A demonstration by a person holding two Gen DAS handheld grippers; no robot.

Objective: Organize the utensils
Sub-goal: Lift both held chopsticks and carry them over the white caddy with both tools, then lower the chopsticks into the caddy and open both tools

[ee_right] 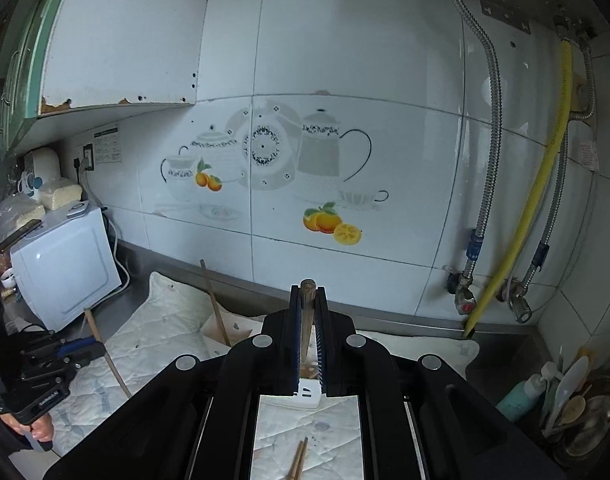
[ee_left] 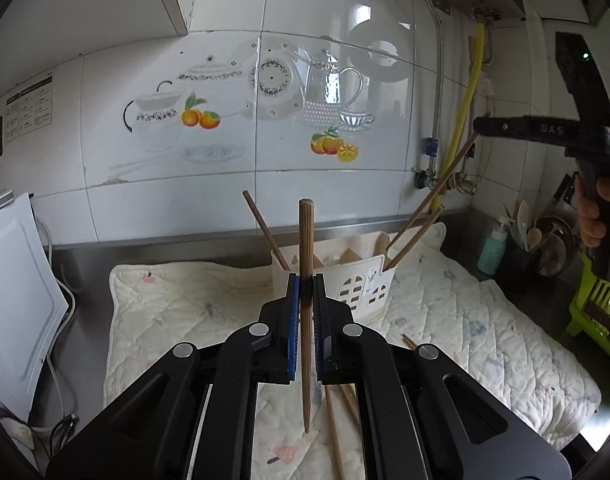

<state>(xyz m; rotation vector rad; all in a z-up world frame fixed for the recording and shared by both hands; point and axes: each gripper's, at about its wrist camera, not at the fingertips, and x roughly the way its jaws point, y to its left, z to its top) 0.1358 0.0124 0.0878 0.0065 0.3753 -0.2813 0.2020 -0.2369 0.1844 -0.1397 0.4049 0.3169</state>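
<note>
White appliance (ee_left: 21,292) far left of the gripper, fruit-and-teapot wall tiles (ee_left: 265,92) ahead, yellow hose (ee_left: 465,112) right, teal bottle (ee_left: 492,254) far right

Wrist views, facing tiled wall (ee_left: 225,80)

A steel counter (ee_left: 85,264) carries a quilted mat (ee_left: 485,332) with loose chopsticks (ee_left: 337,432).

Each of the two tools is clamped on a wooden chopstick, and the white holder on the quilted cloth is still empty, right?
Not quite. The left tool and right tool are each shut on a chopstick, but the white holder on the quilted cloth is not empty: the left wrist view shows chopsticks already leaning in its compartments.
</note>
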